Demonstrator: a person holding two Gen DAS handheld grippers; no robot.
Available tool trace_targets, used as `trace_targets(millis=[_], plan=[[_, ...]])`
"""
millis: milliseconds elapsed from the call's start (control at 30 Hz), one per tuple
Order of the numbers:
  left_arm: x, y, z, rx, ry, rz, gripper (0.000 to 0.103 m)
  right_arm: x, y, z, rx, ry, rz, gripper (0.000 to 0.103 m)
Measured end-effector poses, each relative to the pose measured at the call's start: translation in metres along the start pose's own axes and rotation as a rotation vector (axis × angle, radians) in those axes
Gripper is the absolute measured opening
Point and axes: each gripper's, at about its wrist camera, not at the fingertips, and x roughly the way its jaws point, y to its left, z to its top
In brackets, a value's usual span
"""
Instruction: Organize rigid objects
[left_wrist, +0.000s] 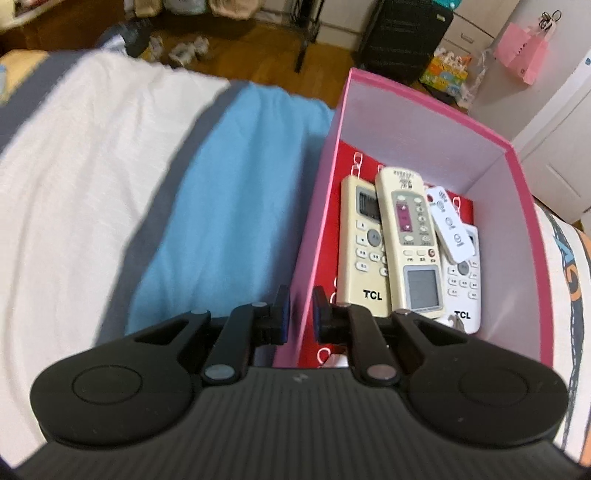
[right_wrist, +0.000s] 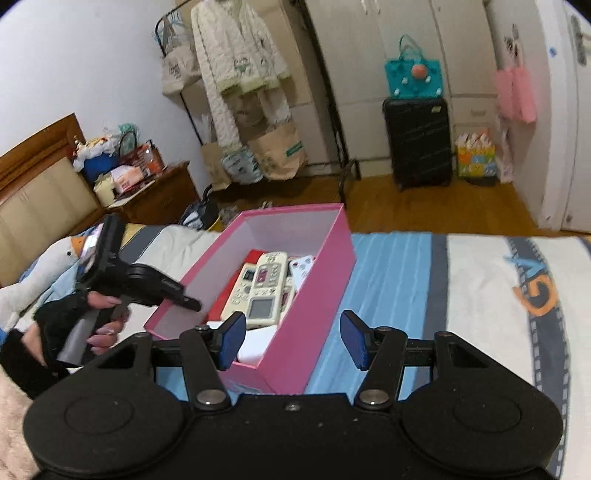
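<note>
A: Where are the task items seen?

B: Remotes are found inside the pink box (left_wrist: 424, 122), which is set on the bed (left_wrist: 92, 184) over a blue striped cover (right_wrist: 388, 273). A cream TCL remote (left_wrist: 364, 247) is laid along the box's left wall; a second cream remote (left_wrist: 412, 240) is laid partly over it, screen end toward the camera. A small white remote (left_wrist: 448, 225) is rested tilted on top of a white TCL remote (left_wrist: 463, 284) at the right.

A: Left tool?

B: Left tool (left_wrist: 299, 314) is seen nearly closed, only a narrow gap left, nothing held. Its pads are placed either side of the box's near-left wall, but whether the wall is touched cannot be told. The left tool (right_wrist: 184, 299) is also seen in the right wrist view, gripped by a hand in a black fingerless glove (right_wrist: 74, 325).

A: Right tool?

B: Right tool (right_wrist: 293, 339) is held about half open, empty, above the box's near corner; blue pads (right_wrist: 354, 339) are kept apart from the cardboard.

A: Anything else?

B: A goose plush (right_wrist: 48, 266) is seen on the bed, well apart.
</note>
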Motion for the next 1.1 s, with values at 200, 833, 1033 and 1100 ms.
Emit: trace_targets(millis=[200, 833, 1033, 1100], plan=[[-0.074, -0.026, -0.024, 0.066, -0.137, 0.037, 0.011, -0.025, -0.002, 0.000, 0.006, -0.055, -0.023, 0.062], [-0.167, -0.134, -0.140, 0.244, -0.288, -0.029, 0.012, -0.071, -0.013, -0.038, 0.031, -0.125, -0.101, 0.068], [-0.162, -0.150, -0.172, 0.296, -0.277, -0.015, 0.025, -0.081, -0.007, -0.052, 0.001, -0.128, -0.172, 0.080], [-0.160, -0.153, -0.178, 0.294, -0.259, -0.028, 0.042, -0.081, -0.007, -0.055, 0.010, -0.116, -0.171, 0.088]])
